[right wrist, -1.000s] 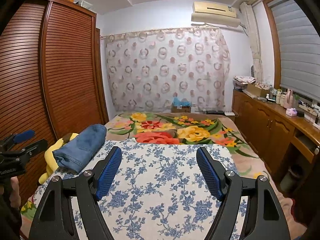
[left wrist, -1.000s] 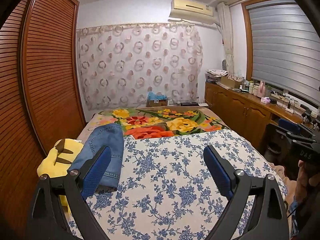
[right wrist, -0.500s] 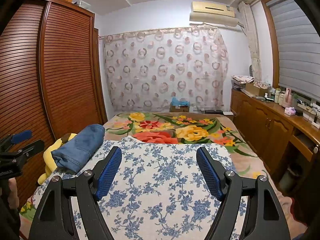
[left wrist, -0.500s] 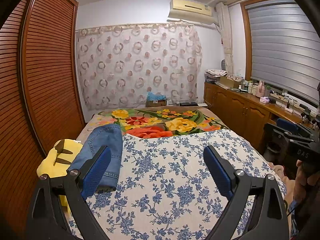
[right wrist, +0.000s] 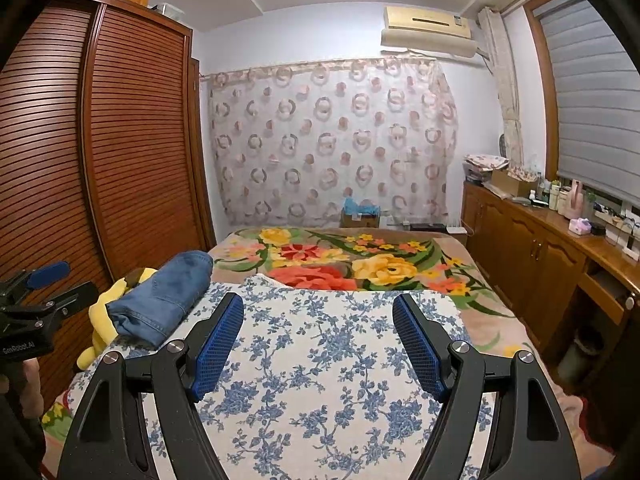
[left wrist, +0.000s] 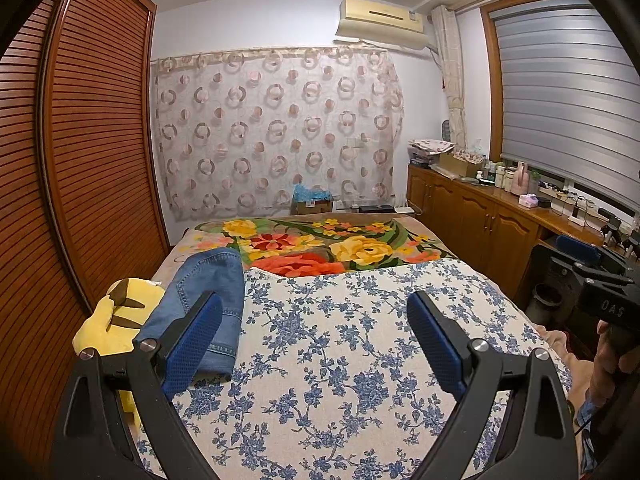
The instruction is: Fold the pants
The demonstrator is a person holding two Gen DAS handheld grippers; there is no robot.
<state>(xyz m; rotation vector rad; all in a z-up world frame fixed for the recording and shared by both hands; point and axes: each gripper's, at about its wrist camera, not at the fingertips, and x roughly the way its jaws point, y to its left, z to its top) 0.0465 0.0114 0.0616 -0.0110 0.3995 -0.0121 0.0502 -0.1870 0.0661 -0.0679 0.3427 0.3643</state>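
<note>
Folded blue jeans [left wrist: 208, 300] lie in a bundle at the bed's left edge, partly over a yellow plush toy [left wrist: 116, 320]; the right wrist view shows the jeans [right wrist: 168, 292] too. My left gripper [left wrist: 314, 308] hovers open above the blue-flowered white sheet [left wrist: 328, 352], its left blue pad just in front of the jeans and nothing between the jaws. My right gripper [right wrist: 318, 312] is open as well, over the same sheet [right wrist: 320, 360], empty, with the jeans off to its left. Each view catches the other gripper at its side edge.
A bright floral blanket [right wrist: 352, 260] covers the far half of the bed. A slatted wooden wardrobe [left wrist: 80, 160] runs close along the left. Wooden cabinets [right wrist: 540, 256] with bottles and boxes line the right wall. A patterned curtain [left wrist: 276, 136] hangs behind the bed.
</note>
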